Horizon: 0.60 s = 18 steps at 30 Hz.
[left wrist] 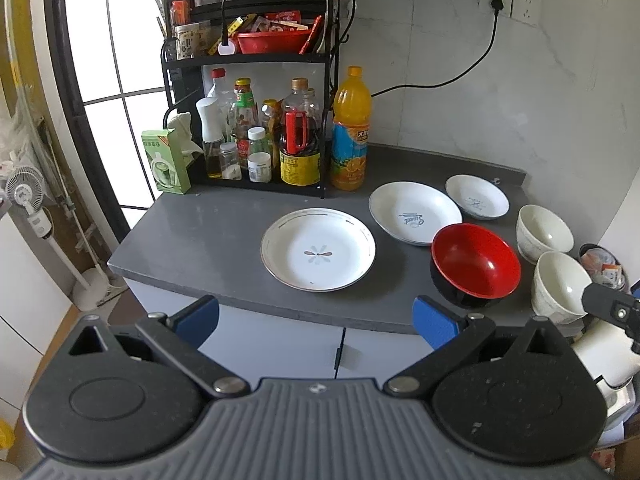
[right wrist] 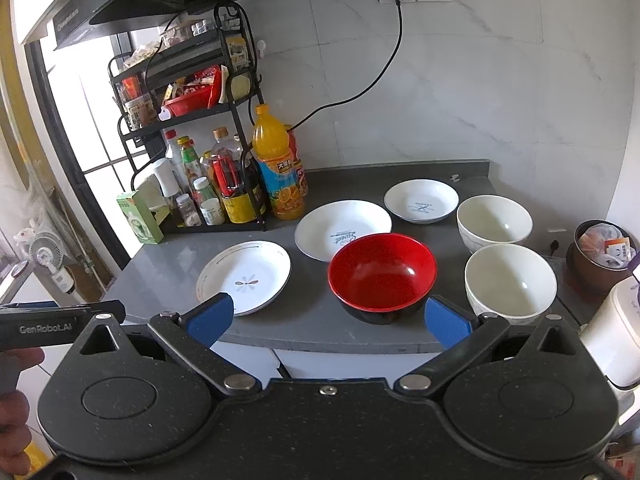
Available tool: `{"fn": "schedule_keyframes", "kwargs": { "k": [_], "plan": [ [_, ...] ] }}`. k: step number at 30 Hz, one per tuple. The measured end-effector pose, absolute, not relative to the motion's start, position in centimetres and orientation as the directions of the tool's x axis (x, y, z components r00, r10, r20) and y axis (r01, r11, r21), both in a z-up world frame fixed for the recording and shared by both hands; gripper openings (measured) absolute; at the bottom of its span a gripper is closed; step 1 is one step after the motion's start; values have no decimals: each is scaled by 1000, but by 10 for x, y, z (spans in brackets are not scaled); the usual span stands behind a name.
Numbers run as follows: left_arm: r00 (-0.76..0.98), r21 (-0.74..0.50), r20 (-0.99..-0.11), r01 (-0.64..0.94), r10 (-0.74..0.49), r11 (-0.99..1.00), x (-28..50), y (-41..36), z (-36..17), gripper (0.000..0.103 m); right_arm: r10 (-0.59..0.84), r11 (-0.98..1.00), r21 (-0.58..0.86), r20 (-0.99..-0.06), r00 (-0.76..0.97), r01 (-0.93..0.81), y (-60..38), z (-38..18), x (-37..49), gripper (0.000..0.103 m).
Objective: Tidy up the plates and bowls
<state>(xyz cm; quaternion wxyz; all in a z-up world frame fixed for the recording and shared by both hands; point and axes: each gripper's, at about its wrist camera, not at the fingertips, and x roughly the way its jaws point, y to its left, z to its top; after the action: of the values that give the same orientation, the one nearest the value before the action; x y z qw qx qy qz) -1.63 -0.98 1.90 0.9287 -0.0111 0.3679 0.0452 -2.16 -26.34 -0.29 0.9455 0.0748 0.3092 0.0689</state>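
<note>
Both grippers, left gripper (left wrist: 316, 322) and right gripper (right wrist: 328, 320), are wide open and hold nothing. On the grey counter (right wrist: 168, 256) sit three white plates (right wrist: 244, 276), a red bowl (right wrist: 382, 274) and two white bowls (right wrist: 510, 284) on the right.

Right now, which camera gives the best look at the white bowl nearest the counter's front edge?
The right wrist view: the near white bowl shows whole, rim and inside. In the left wrist view the same bowl sits at the picture's right edge, partly covered by the other tool's black body.
</note>
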Motion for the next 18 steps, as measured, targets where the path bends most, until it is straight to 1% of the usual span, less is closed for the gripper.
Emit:
{"fn": "schedule_keyframes", "kwargs": {
  "k": [4,7,18],
  "plan": [
    [722,31,-687,-85,83,996,-8,-18,24,102,194,971,232,-592,783,-65,-273,-1,-18,103],
    [716,41,-694,-65,75,997,-2,-24,25,102,173,976,209,-595,785,-56,-274,1,-16,103],
    [694,54,-717,-34,63,998,35,-29,15,102,140,973,229,-604,785,2,-282,-6,13,103]
  ]
}}
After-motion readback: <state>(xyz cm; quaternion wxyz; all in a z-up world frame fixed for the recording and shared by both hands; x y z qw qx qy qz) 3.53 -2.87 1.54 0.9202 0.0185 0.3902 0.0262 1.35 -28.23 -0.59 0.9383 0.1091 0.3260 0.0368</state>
